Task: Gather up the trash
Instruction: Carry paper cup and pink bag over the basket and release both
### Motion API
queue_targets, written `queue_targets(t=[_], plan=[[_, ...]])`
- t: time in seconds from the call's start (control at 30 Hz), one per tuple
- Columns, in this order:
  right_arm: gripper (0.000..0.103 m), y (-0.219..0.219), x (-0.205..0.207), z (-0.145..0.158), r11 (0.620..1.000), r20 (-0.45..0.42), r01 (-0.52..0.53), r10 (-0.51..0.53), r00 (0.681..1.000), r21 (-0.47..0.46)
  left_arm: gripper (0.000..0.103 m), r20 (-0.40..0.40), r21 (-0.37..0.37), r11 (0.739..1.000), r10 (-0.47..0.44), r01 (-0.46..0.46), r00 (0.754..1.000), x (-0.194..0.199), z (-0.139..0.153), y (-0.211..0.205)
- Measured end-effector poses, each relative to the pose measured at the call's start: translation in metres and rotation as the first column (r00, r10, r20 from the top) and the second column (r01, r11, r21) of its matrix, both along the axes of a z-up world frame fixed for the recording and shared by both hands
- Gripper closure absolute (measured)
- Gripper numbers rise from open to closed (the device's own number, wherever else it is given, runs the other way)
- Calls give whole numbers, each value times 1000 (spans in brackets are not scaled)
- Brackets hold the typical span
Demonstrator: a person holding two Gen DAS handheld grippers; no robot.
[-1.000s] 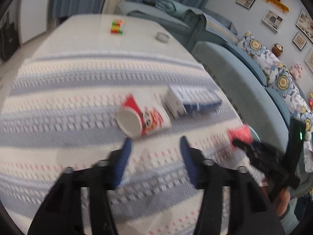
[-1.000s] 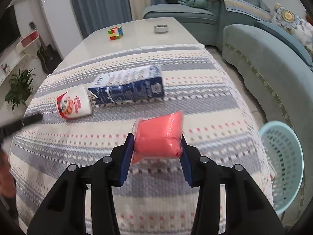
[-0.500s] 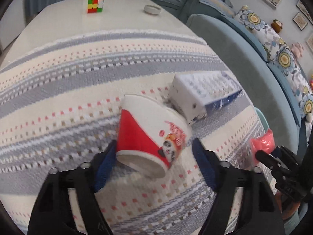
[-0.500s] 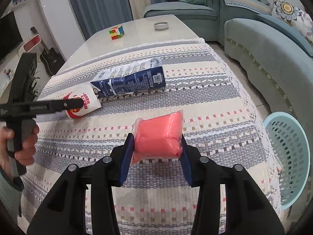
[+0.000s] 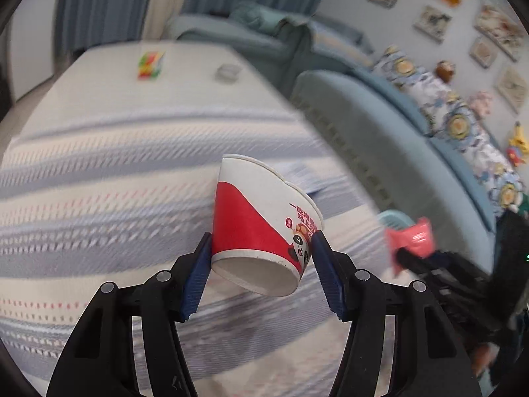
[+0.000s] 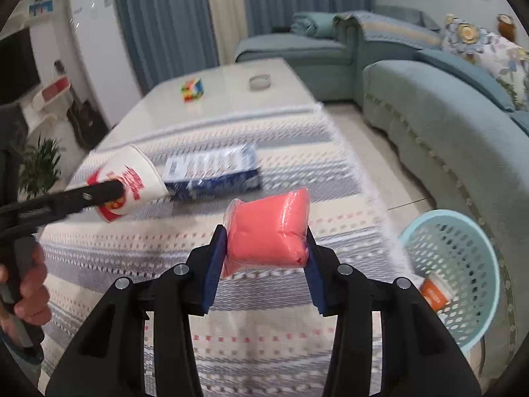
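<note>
Nearest, the right gripper (image 6: 266, 258) has its blue pads pressed on both sides of a soft pink plastic-wrapped packet (image 6: 269, 231), held clear above the striped woven tablecloth (image 6: 231, 297). The left gripper (image 5: 261, 264) has a red-and-white paper cup (image 5: 261, 221) with a cartoon print between its blue pads, base toward the camera and mouth tipped away; its jaws are closing and the pads sit against the cup's sides. From the right wrist view the cup (image 6: 129, 182) hangs off the cloth, with a hand (image 6: 29, 284) on the gripper's handle at the left edge.

Just past the cup, a blue-and-white flattened carton (image 6: 215, 175) lies on its side on the cloth, apart from both grippers. Down beside the table's right edge, on the floor against the teal sofa (image 6: 446, 125), stands a pale blue plastic mesh basket (image 6: 476, 241) with an orange-and-white wrapper (image 6: 436, 292) inside.

Further off, on the bare white tabletop (image 6: 231, 99) beyond the cloth, sit a multicoloured puzzle cube (image 6: 192, 90) and a small round grey dish (image 6: 260, 82), well apart. Blue curtains (image 6: 165, 26) hang behind.
</note>
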State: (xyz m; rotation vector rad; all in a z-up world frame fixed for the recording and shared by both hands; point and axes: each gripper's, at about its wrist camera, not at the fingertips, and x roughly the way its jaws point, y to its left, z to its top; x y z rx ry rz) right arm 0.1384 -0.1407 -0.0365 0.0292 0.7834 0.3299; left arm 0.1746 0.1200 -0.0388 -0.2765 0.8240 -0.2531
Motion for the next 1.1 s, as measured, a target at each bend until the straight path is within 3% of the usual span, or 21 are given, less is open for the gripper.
queue_targets(t=[0.13,0.23,0.4,0.53,0.73,0.9,1.1], plan=[[62,-40,-4,23,997,37,71,-72,997,29,46,99,-10,996,-93,94,991,0,45,-56],[62,-76,-7,40,990,64,136,-138,988,35,46,133,7,987,-163,163,978,4,63,-101],[62,-144,-7,53,964,65,262,-265,962,42,46,137,12,965,-263,264,955,16,64,-174],[62,-195,-2,37,929,5,369,-369,929,41,46,104,29,940,-340,339,935,28,45,-228],[62,-250,4,-14,872,-149,488,-477,866,40,45,11,60,906,-420,418,908,48,4,-288],[61,-270,10,-55,845,-257,535,-512,820,23,45,-54,74,885,-456,459,888,57,-29,-310],[58,-275,9,-83,819,-309,574,-543,781,14,40,-114,51,870,-482,490,869,67,-57,-318]])
